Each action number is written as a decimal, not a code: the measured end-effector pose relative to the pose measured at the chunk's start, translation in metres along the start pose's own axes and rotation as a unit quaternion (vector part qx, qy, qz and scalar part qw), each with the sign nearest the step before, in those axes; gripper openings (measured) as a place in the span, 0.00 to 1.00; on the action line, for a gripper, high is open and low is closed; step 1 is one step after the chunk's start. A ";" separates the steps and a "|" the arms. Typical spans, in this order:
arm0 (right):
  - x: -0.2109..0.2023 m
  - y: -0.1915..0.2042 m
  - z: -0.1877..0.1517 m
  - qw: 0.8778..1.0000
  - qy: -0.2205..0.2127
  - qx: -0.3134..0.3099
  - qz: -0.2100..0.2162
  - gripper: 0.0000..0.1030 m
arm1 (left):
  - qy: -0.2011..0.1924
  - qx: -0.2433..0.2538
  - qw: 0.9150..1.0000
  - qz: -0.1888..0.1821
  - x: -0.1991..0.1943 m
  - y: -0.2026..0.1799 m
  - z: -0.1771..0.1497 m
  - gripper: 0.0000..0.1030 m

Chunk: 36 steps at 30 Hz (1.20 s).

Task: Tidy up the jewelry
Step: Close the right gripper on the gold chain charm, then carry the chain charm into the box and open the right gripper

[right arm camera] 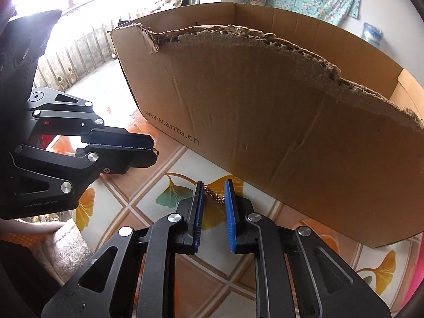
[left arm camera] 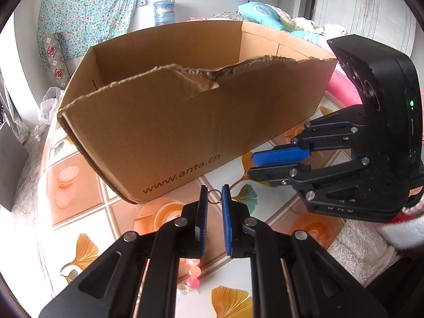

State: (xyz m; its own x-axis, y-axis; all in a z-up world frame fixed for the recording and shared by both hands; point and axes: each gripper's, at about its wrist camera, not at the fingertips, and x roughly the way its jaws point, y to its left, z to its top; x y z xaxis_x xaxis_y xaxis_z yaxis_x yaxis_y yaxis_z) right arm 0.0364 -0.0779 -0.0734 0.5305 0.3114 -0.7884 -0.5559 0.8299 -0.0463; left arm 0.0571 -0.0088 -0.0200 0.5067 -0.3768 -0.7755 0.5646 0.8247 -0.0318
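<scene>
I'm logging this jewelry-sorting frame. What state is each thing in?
Cardboard box: upright on the table, open-topped, near wall's upper edge torn.
Ring: between the left gripper's pads at their tips, jaws narrowly apart.
Chain: strung across the right gripper's pads, jaws narrowly apart.
Table: covered with a patterned cloth.

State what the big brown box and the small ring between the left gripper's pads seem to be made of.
Big brown open-topped box: corrugated cardboard, matte; its torn front edge shows fluted layers. Small round ring between the left gripper pads: thin metal wire by its look, gold-toned with a slight shine, though plating cannot be told.
</scene>
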 end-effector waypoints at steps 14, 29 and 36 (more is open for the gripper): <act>-0.039 -0.040 -0.011 0.993 -0.031 0.100 0.059 0.00 | -0.012 -0.005 1.000 -0.003 -0.007 0.001 -0.005 0.09; -0.118 -0.072 0.028 0.969 -0.153 0.161 0.110 0.00 | -0.100 -0.032 0.989 -0.099 -0.078 0.007 0.019 0.09; -0.118 -0.099 0.072 0.976 -0.149 0.148 0.051 0.00 | -0.125 -0.002 0.986 -0.110 -0.090 0.006 0.073 0.09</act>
State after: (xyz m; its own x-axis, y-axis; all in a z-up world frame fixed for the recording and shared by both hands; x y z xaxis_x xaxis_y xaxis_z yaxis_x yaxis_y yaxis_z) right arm 0.0747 -0.1635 0.0684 0.6688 0.4840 -0.5643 -0.4298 0.8711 0.2377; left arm 0.0628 -0.0005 0.0953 0.5175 -0.6383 -0.5698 0.6767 0.7129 -0.1840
